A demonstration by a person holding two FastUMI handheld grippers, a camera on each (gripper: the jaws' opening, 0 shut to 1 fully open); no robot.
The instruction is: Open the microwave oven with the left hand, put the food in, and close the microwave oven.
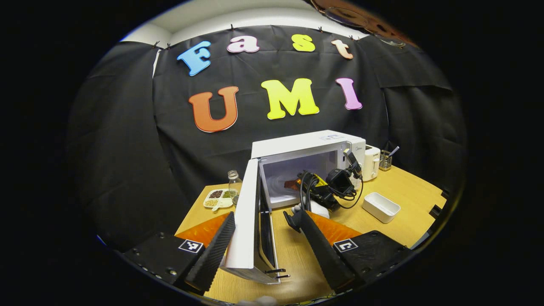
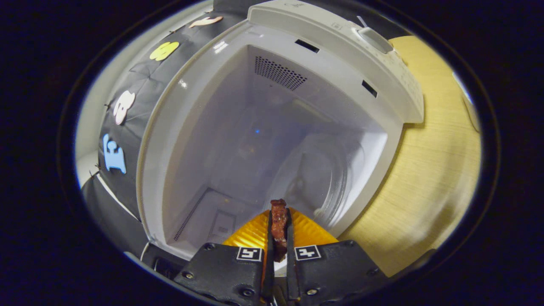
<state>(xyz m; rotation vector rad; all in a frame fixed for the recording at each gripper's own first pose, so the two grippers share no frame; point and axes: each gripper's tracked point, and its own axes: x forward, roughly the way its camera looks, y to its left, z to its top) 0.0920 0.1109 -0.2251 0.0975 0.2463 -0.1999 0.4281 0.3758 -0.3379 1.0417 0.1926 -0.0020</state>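
a: where's the food [image 2: 279,229]?
b: pinched between the closed right gripper [image 2: 279,221], just inside the microwave oven [image 2: 272,127] ahead of it.
a: left gripper [image 1: 259,221]?
b: wide apart, straddling the open door [image 1: 246,221].

Your microwave [image 1: 306,146] stands on the worktop [image 1: 408,187], door [image 1: 246,221] swung open leftward; toaster [image 1: 371,161] right of it, snack tray [image 1: 217,198] left.
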